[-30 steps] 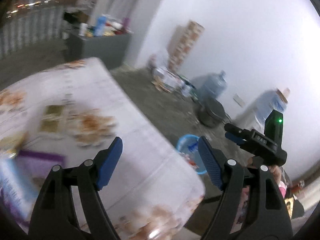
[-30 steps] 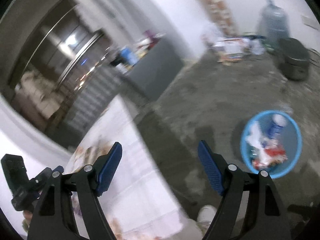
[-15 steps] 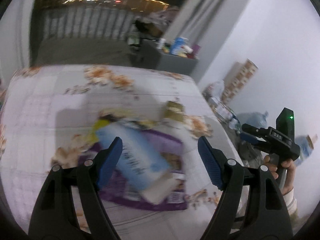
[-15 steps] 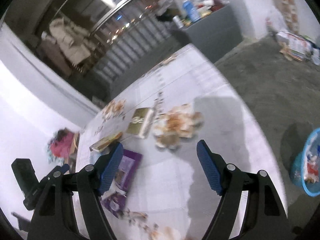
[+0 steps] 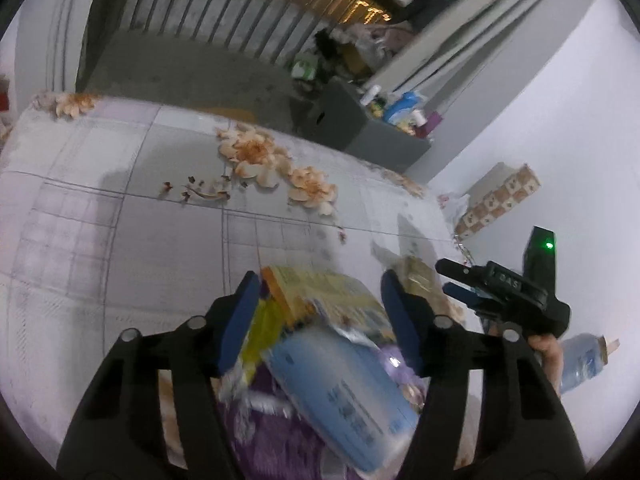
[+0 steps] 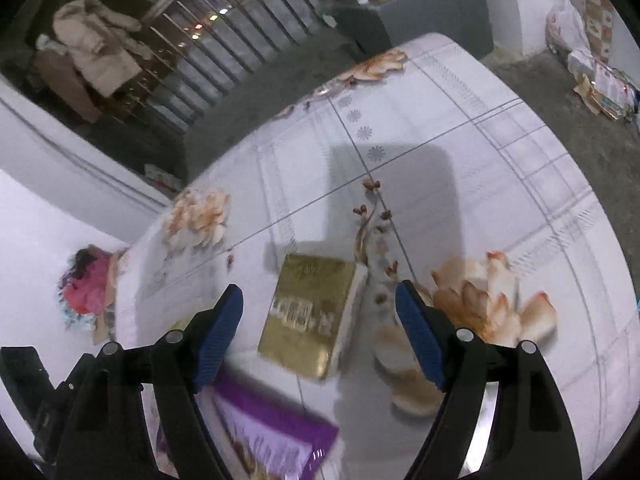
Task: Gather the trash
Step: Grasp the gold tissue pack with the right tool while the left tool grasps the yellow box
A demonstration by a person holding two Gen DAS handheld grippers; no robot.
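My left gripper (image 5: 320, 316) hovers low over a heap of wrappers on the flowered table (image 5: 120, 240). Its jaws are closing, with a yellow-orange packet (image 5: 324, 288) lying between the blue pads (image 5: 240, 316), which I do not see pressing on it. A light blue packet (image 5: 344, 392) lies over a purple packet (image 5: 256, 436) just under the fingers. My right gripper (image 6: 320, 330) is open above a flat gold box (image 6: 312, 312), which lies on the cloth between its fingers. The purple packet (image 6: 276, 436) shows beside it. The right gripper (image 5: 448, 280) also appears at the left view's right edge, held by a hand (image 5: 548, 356).
A grey cabinet (image 5: 372, 132) loaded with bottles stands beyond the table's far corner, in front of a metal railing (image 5: 224, 12). Stacked cartons (image 5: 500, 196) and a water jug (image 5: 580, 360) sit by the white wall. A pink bundle (image 6: 88, 284) lies on the floor past the table's left edge.
Both views have swung from the floor and the blue basin to the tabletop. The left gripper came down over the wrappers and its jaws narrowed. The right gripper arrived over the gold box.
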